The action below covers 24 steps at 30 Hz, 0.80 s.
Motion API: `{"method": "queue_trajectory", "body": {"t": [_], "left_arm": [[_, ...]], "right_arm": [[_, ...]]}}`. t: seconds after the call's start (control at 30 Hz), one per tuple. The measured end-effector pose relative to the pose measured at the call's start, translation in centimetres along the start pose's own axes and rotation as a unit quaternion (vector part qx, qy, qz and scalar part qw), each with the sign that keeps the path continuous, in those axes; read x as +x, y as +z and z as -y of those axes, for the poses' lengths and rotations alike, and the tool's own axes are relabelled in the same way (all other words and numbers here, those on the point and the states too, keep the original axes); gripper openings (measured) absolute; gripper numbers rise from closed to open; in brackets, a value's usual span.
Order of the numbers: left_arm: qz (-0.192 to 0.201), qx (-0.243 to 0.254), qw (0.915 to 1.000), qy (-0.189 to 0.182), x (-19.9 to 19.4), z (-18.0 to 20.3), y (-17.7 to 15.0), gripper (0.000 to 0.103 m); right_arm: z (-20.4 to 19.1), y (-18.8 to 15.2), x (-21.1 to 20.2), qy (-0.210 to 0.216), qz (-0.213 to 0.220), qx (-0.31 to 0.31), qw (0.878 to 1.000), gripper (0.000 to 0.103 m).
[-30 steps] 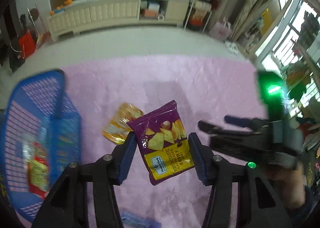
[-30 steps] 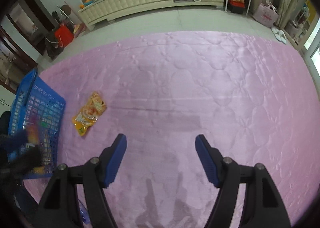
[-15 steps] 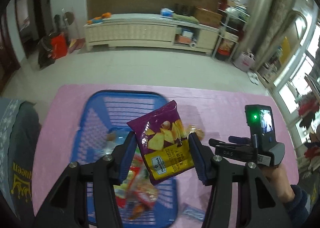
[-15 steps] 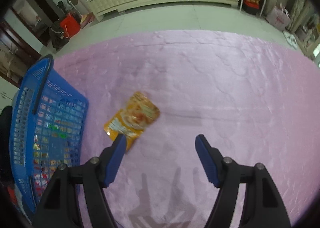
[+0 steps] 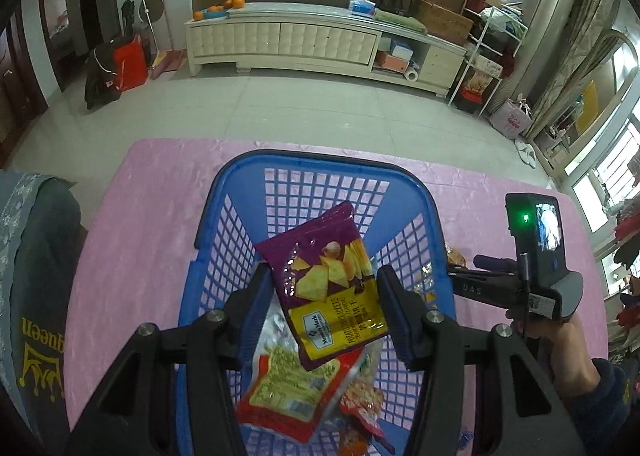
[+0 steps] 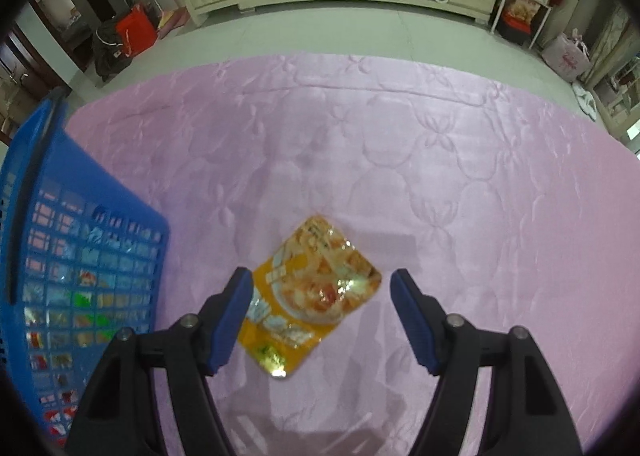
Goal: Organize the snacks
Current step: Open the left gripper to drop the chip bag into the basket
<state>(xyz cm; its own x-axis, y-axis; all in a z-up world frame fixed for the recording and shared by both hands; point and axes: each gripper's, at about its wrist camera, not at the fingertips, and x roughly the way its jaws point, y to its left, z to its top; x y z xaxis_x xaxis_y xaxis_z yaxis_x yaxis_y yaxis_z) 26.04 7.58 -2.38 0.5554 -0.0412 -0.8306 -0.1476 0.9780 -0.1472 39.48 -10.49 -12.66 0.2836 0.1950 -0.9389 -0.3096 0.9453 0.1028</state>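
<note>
In the blue basket (image 5: 424, 216), several snack packets (image 5: 288, 388) lie piled.

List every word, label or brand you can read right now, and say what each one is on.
"Member's Mark": purple chip bag held in the left gripper.
Yellow panel print on that bag: too blurred to read.
"queen", seen upside down: grey garment at the left edge.
"DAS": side of the right gripper.
Orange pouch and packets in the blue basket: print unreadable.
</note>
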Motion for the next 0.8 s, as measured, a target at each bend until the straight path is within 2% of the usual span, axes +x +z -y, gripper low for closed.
{"method": "queue_trajectory", "body": {"t": [0.2,0.3,0.53,0.7,0.8], "left_arm": [[-0.001,0.004,1.0,-0.008,1.4,-0.1,0.8,0.051],[0.0,0.007,1.0,-0.007,1.9,0.0,1.5,0.051],[-0.002,0.03,0.9995,-0.01,2.7,1.2,2.0,0.051],[-0.018,0.034,0.9991,-0.018,3.6,1.4,2.2,0.051],[-0.017,0.034,0.9991,-0.02,3.7,1.4,2.4,0.056]], "right_arm": [[-0.4,0.5,1.6,0.003,-0.016,-0.002,1.0,0.075],[-0.8,0.7,1.6,-0.002,-0.013,-0.012,1.0,0.075],[-0.3,0.7,1.4,0.009,-0.025,0.008,1.0,0.075],[-0.7,1.4,1.8,-0.006,-0.028,-0.005,1.0,0.076],[-1.6,1.2,2.0,-0.018,-0.025,-0.017,0.999,0.079]]}}
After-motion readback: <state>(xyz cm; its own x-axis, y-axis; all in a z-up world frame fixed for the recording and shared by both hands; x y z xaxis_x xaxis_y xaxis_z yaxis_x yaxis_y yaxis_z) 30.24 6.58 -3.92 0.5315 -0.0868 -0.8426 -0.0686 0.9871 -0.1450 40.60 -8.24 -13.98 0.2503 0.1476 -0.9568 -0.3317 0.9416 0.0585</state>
